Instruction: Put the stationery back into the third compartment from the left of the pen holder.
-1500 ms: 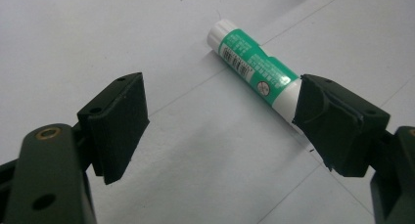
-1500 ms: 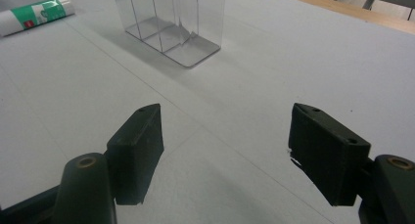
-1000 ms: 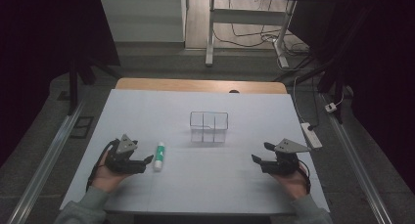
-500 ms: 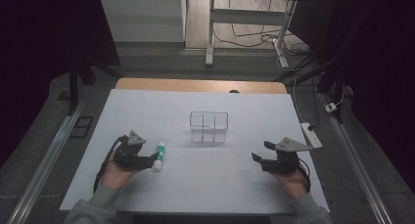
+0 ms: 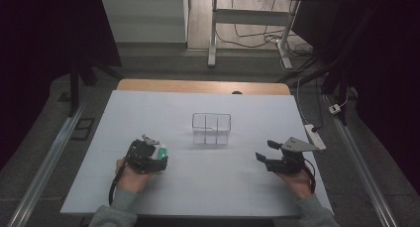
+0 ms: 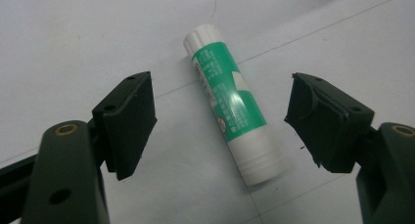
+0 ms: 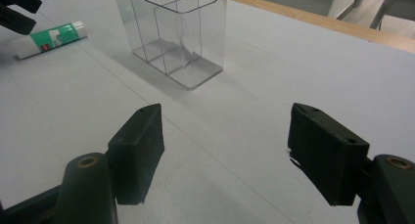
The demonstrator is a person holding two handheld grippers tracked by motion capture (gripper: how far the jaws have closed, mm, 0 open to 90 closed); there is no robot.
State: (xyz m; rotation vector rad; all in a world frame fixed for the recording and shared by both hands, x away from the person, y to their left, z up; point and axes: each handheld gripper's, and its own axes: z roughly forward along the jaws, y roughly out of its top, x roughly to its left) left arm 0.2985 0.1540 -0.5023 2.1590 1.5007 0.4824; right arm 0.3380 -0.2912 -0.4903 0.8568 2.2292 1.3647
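Straddling the glue stick (image 6: 230, 104) near the tabletop's (image 5: 223, 187) front-left corner, the left gripper (image 6: 220, 126), jaws spread after narrowing slightly, probably must squeeze next.

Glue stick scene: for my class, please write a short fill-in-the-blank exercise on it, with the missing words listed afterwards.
1. The glue stick lies flat on the table, and its label is white and ____.
2. It lies between the jaws of the ____ gripper, which do not touch it.
3. The clear plastic organizer standing mid-table holds ____.
4. The right gripper has its jaws ____.

Missing words: green; left; nothing; open
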